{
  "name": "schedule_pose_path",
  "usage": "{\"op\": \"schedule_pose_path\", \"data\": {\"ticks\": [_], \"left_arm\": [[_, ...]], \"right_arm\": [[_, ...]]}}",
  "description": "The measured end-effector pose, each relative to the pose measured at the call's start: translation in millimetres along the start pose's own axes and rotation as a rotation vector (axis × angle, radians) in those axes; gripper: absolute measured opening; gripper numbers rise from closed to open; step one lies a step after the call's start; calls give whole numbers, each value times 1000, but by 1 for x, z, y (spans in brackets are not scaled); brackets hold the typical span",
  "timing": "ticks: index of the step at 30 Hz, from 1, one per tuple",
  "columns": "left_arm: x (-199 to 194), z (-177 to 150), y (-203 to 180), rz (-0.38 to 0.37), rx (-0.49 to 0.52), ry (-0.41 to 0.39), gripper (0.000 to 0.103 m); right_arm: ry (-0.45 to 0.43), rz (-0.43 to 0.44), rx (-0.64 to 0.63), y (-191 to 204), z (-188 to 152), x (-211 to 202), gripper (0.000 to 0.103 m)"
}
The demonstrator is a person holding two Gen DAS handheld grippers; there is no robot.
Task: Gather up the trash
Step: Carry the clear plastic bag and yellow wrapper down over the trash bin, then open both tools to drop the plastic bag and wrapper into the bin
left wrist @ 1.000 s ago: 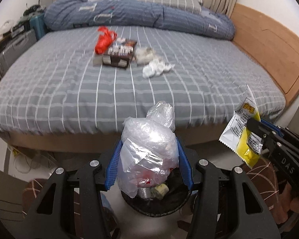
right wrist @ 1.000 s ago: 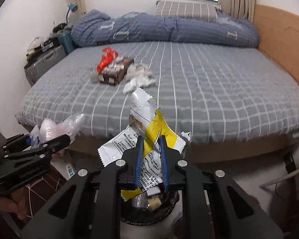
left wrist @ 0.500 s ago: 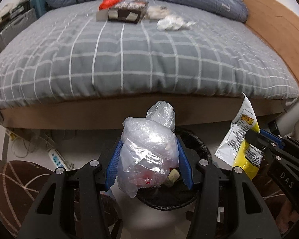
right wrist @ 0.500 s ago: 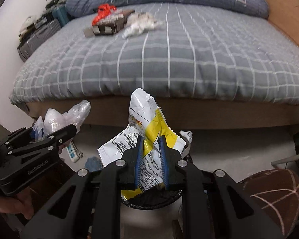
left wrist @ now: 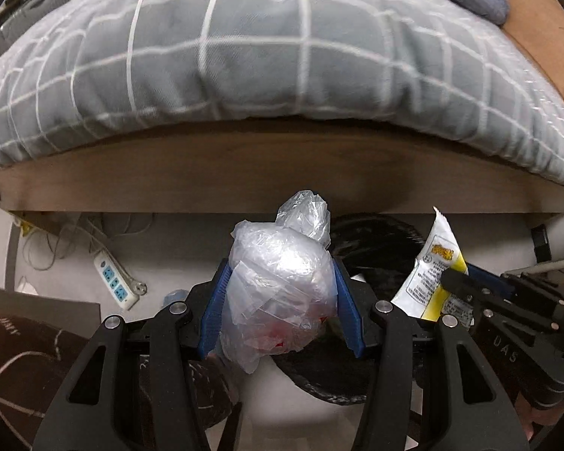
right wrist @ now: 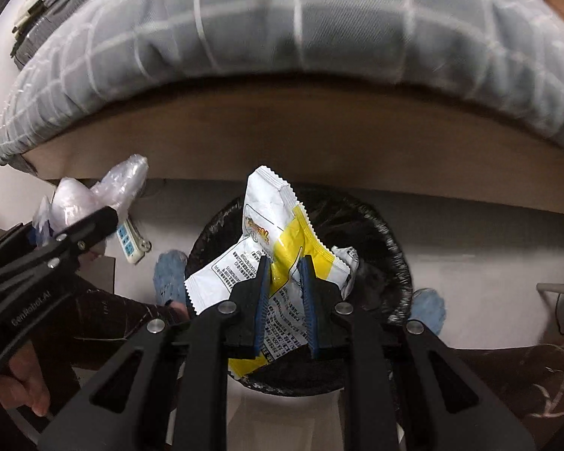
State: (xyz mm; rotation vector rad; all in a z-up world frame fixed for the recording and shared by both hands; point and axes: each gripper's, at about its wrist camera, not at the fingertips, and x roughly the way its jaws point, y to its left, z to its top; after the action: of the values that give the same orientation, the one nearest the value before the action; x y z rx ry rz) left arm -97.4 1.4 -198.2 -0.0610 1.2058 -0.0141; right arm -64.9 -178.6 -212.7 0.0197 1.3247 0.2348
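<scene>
Trash in the left wrist view: a crumpled clear plastic bag [left wrist: 280, 289] sits clamped between the blue pads of the left gripper [left wrist: 280, 302], with the black-lined bin [left wrist: 376, 236] at about 2 o'clock from it, below the bed [left wrist: 267, 67]. In the right wrist view the right gripper [right wrist: 285, 293] is pinched tight on a yellow-and-white snack wrapper [right wrist: 278, 240], held directly over the bin [right wrist: 389, 248], while the left gripper [right wrist: 94, 221] with its bag [right wrist: 94, 191] shows at 9 o'clock

A pale floor [right wrist: 470, 233] runs under the wooden edge of a bed [left wrist: 282, 173] covered with a grey checked quilt [left wrist: 267, 45]. On the floor stand a black-lined trash bin [right wrist: 391, 240] close to the bed, and a white power strip [left wrist: 113, 282] with tangled cords lies to its left. A dark patterned rug [left wrist: 26, 353] covers the near left corner.
</scene>
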Motion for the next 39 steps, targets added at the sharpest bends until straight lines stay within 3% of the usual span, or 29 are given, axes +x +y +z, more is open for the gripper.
{"op": "schedule_pose_path", "data": {"ticks": [7,11,13,15,27,36,39], "left_arm": [[27,-1,8,22,-9,52,51],[34,0,9,14,-14,77,51],[36,-1,7,2,-18,92,51],[37,-1,6,5,-10,100,51],[45,2,-42,-44,55,119,51],[42,-1,-93,-89,111,124,51],[38,-2,-102,-90,129,108,51]], "right_arm": [[37,-4,-12,1,7,26,21],[38,-8,-18,4,7,34,31],[31,-11,-20,2,5,34,37],[19,-23,-18,2,3,32,51],[-63,-100,81,-51,-8,3,92],[-138,-225,132,-98,-20,-38,95],[-152,-229,149,-106,-19,-44,95]]}}
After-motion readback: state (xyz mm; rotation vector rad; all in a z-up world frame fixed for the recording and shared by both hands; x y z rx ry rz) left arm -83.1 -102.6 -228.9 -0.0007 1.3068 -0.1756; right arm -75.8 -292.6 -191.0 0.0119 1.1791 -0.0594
